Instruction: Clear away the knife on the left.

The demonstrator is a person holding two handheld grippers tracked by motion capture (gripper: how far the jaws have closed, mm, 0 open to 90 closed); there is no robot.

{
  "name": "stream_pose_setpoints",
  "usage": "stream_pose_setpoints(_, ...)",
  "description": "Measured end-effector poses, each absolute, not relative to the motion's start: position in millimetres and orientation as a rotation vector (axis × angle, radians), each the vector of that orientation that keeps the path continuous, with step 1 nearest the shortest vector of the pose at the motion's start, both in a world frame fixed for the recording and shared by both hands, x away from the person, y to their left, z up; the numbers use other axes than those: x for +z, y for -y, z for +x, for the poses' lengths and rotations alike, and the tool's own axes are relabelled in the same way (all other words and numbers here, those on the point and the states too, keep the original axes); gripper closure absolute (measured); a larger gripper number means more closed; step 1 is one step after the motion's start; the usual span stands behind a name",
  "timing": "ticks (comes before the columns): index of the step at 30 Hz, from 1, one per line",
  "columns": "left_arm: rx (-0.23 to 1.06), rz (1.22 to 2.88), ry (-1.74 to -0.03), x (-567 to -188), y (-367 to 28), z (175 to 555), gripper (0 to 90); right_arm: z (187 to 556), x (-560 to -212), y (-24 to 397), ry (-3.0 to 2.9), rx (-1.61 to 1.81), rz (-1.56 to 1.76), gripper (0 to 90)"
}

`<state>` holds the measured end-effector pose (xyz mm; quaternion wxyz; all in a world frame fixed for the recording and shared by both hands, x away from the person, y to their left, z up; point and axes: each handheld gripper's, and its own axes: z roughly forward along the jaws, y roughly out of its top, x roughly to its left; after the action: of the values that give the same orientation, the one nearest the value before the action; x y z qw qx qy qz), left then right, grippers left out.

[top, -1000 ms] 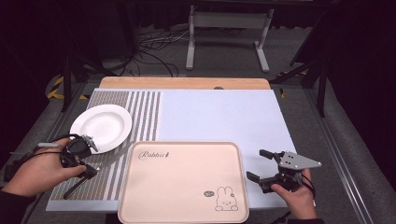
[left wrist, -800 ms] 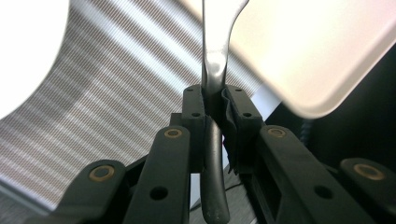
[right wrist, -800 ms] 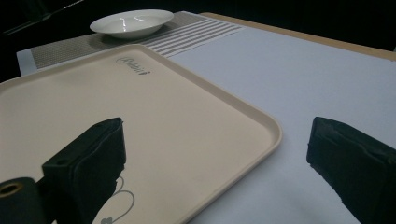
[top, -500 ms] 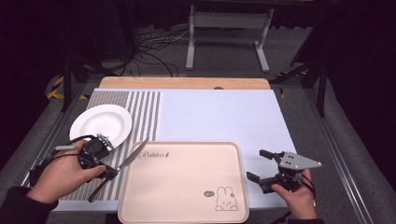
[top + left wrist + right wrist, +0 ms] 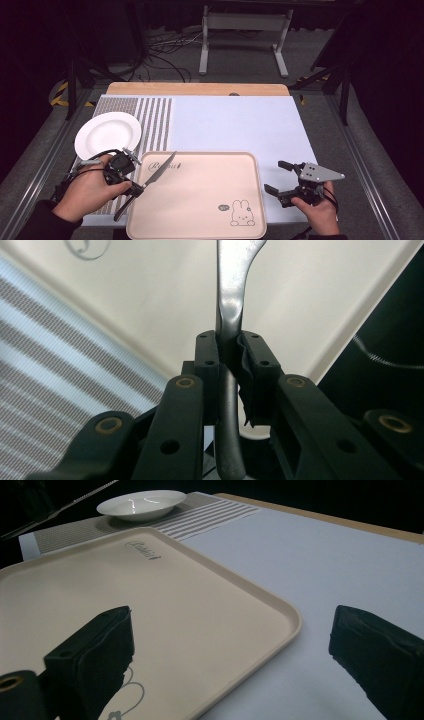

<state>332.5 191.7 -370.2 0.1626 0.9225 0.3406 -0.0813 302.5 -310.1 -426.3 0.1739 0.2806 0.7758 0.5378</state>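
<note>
At the near-left corner of the beige tray [image 5: 200, 200], left tongs [image 5: 134, 186] pinch a butter knife [image 5: 159, 171] at the neck between blade and dark handle. Blade angles up over the tray's left edge; handle sticks out toward the person. White plate [image 5: 107, 134] sits on the striped placemat [image 5: 152, 122], just beyond the left hand [image 5: 85, 192]. Right tongs [image 5: 279, 177] spread wide, holding nothing, just beside the tray's right edge over the pale blue surface [image 5: 240, 125].
</note>
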Motion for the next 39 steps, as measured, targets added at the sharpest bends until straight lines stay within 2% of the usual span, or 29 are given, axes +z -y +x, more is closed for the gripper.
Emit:
stream_pose_setpoints(16, -0.300, 2.620, -0.979, -387.9, -166.7, 331.6, 80.1, 302.3, -427.3, 310.0, -2.209, 1.520, 0.791, 4.9)
stream_pose_setpoints(21, -0.364, 2.618, -0.975, -401.5, -162.7, 329.9, 80.0, 301.7, -427.0, 309.8, -2.215, 1.525, 0.775, 4.5)
stream_pose_setpoints(39, -0.385, 2.625, -1.056, -424.6, -159.3, 332.7, 80.0, 301.6, -427.5, 309.4, -2.216, 1.521, 0.775, 4.5)
